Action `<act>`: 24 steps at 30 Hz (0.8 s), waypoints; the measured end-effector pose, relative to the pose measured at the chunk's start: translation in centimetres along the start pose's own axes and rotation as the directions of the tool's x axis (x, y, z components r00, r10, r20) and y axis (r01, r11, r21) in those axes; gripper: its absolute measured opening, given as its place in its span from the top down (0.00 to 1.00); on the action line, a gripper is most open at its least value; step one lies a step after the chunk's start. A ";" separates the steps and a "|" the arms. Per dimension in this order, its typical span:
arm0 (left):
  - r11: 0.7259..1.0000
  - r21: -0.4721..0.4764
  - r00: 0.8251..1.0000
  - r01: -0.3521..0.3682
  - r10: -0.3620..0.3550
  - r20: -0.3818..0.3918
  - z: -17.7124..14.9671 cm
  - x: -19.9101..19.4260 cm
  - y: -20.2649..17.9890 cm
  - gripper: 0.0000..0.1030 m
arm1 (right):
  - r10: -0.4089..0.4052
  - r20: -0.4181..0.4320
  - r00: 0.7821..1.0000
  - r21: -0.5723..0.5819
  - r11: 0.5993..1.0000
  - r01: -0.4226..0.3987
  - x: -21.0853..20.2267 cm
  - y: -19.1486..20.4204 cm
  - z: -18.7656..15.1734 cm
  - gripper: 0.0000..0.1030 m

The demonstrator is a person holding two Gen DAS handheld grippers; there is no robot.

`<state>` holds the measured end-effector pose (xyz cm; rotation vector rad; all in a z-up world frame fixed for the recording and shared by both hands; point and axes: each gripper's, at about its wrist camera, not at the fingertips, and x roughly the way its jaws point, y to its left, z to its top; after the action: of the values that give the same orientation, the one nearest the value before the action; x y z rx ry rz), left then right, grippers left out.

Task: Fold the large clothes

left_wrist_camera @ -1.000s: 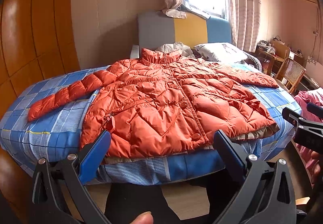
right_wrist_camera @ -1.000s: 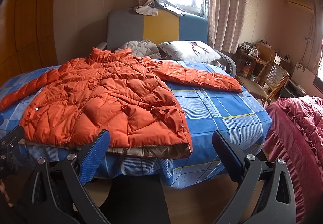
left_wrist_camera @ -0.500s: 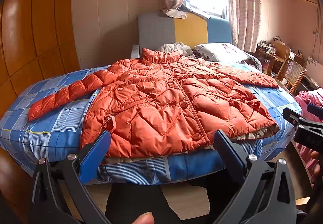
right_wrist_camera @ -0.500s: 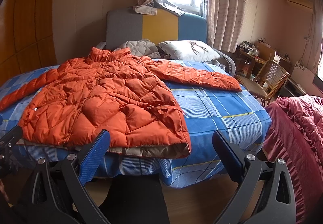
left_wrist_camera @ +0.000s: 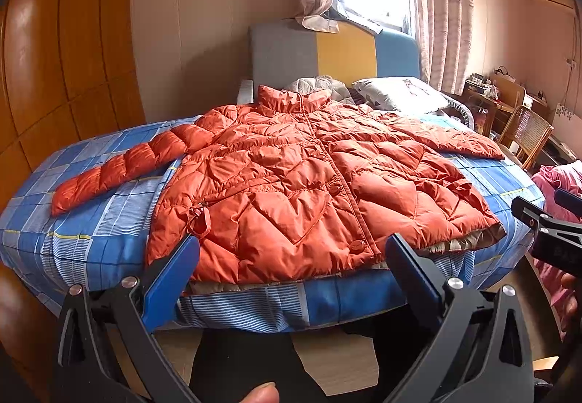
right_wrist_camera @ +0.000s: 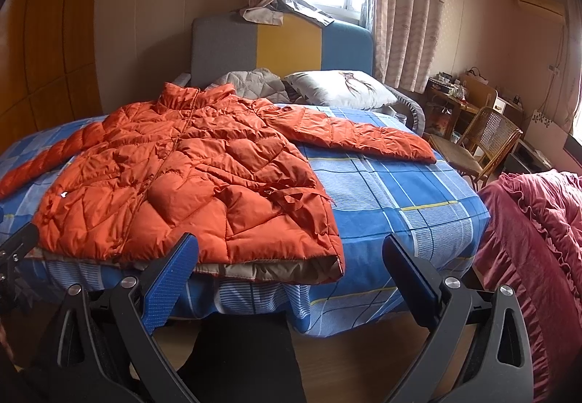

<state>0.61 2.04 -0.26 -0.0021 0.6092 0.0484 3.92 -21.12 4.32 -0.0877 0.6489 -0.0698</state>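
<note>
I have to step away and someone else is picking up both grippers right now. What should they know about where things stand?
Left gripper: open, empty, short of the bed's near edge.
Right gripper: open, empty, also short of the bed.
Orange puffer jacket: lies front up and closed on the blue plaid bed, collar toward the headboard, both sleeves spread outward, hem at the near edge.
Done: jacket laid out flat.
Left: all the folding; probably bring in the sleeves first, then fold the body.

No text, label, brand or number is legible in either view. Faint raised marks on the right gripper (left_wrist_camera: 553,243), seen from the left wrist, are too blurred to read.
</note>
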 end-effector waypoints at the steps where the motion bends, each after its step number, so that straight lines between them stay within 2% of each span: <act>1: 1.000 -0.001 1.000 -0.001 0.001 0.001 0.0 0.0 0.0 0.02 | -0.003 0.002 1.000 -0.001 1.000 0.003 0.0 0.0 0.0 0.03; 24: 1.000 -0.024 1.000 -0.004 0.003 -0.023 -0.1 1.2 1.3 0.02 | -0.017 -0.049 0.999 0.001 1.000 0.017 1.7 -0.8 -0.4 0.03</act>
<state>1.47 3.41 -0.98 -0.0254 0.6311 0.0592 5.02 -22.08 3.02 -0.0899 0.6968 -0.0888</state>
